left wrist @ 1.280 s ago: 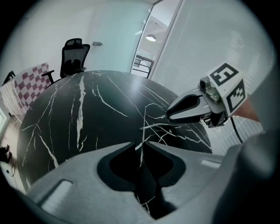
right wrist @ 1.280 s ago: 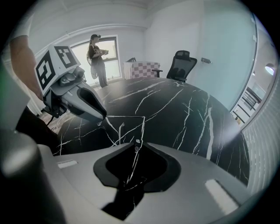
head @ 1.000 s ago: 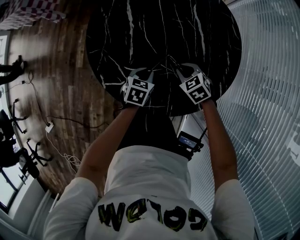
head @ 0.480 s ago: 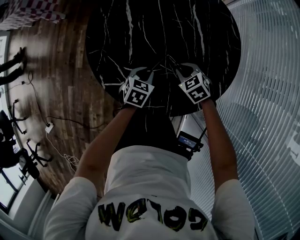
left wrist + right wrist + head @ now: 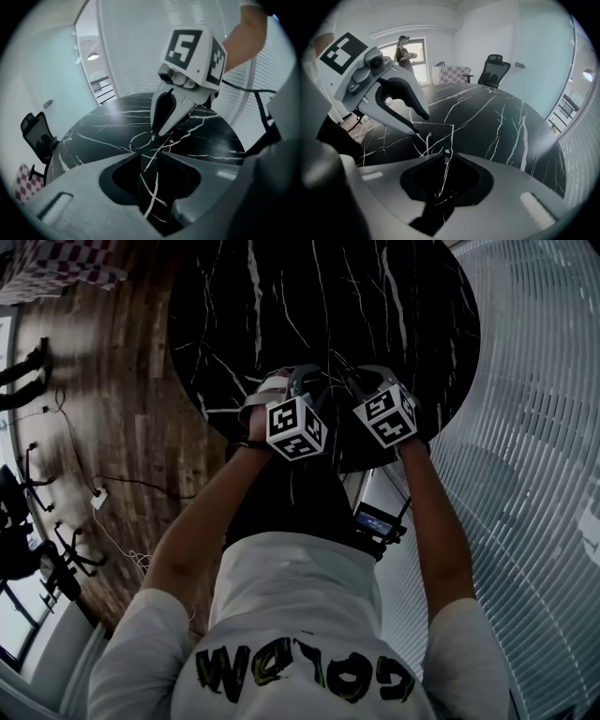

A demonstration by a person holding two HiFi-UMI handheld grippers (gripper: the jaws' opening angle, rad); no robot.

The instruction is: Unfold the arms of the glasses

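Thin wire-rimmed glasses [image 5: 440, 125] lie on the black marble table [image 5: 281, 296]. My right gripper [image 5: 447, 155] is shut on the frame near a small hinge. From there one thin arm runs up and then left to the tips of my left gripper [image 5: 418, 125]. In the left gripper view a lens rim [image 5: 139, 139] shows just below the right gripper [image 5: 158, 132]. My left gripper [image 5: 146, 157] has just been opening its jaws. They stand apart, and I see only the veined table top between them. The head view shows both grippers close together, the left [image 5: 298, 382] and the right [image 5: 364, 381].
The table is round, and both grippers work near its front edge. White slatted blinds [image 5: 525, 427] curve round the right side. An office chair [image 5: 492, 68] stands at the far side, with a checkered object [image 5: 452, 74] beside it. A person [image 5: 403, 49] stands by the far window. Cables lie on the wooden floor [image 5: 94, 427].
My left gripper has rolled, risen a little and moved right, closer to the right gripper. Its marker cube now shows a different face. The right gripper has not moved.
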